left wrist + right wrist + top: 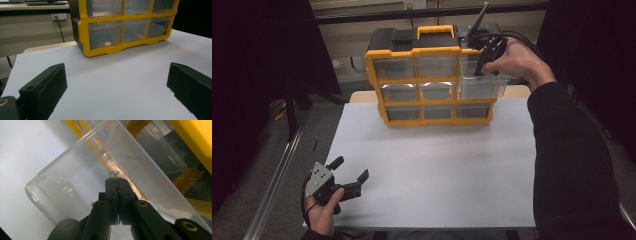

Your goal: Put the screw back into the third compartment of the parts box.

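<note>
- We see a small screw [115, 173] pinched at the very tips of the right hand-held gripper [117, 180], just above the centre of the right gripper view; its flat head pokes out past the black jaws, which are clenched on it.
- The screw's long axis runs along the jaws, pointing up the frame into the clear drawer [75, 177] below it.
- That drawer is pulled out of the yellow organizer [432, 80], at the upper right of the high view, in the right-hand column of its 3 by 3 grid; its open mouth lies directly beyond the screw, so we judge the coming move to be a short drop into it.
- The drawer's clear rim crosses the upper left of the right gripper view; the screw sits inside that outline.
- The left hand-held gripper [347, 177] rests at the lower left of the high view on the white desk [437, 165], jaws released and holding nothing, well apart from the organizer, so the right hand is far nearer.
</note>
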The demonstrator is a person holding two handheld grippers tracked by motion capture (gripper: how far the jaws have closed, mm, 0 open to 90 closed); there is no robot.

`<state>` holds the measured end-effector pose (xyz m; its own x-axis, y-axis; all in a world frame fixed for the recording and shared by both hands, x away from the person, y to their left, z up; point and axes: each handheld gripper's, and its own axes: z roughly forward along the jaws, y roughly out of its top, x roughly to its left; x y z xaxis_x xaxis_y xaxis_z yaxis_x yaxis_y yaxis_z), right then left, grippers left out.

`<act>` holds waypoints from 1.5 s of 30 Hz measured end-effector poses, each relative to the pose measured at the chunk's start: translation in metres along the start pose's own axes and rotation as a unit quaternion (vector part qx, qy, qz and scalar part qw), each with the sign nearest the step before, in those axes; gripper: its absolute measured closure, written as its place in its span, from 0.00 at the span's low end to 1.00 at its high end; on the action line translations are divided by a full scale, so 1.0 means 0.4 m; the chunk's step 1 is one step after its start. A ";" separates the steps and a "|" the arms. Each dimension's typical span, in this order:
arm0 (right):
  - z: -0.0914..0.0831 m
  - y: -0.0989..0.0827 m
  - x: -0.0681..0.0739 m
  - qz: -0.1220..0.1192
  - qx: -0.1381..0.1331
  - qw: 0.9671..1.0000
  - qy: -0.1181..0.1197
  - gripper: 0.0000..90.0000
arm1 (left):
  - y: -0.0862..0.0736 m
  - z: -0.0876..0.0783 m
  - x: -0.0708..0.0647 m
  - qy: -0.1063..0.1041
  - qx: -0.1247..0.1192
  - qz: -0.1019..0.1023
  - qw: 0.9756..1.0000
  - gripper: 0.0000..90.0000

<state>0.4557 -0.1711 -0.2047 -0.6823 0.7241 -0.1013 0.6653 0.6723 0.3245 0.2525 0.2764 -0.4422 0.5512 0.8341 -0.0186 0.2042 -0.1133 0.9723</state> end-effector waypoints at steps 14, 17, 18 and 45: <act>0.025 0.005 -0.004 0.010 0.013 1.000 0.008 0.96 | 0.000 0.001 0.000 -0.001 0.000 0.000 1.000 0.03; 0.026 0.005 -0.002 0.010 0.013 1.000 0.010 0.96 | 0.000 0.000 0.001 -0.001 0.002 0.004 1.000 0.03; 0.026 0.005 -0.002 0.009 0.013 1.000 0.011 0.96 | 0.000 0.001 0.000 -0.001 0.000 0.001 1.000 0.03; -0.010 -0.007 0.000 0.013 -0.029 0.999 -0.012 0.69 | 0.000 0.000 0.000 0.000 0.000 0.000 1.000 0.03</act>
<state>0.4527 -0.1737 -0.2020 -0.6562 0.7458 -0.1150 0.6639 0.6430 0.3818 0.2525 0.2763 -0.4421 0.5518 0.8337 -0.0196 0.2045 -0.1125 0.9724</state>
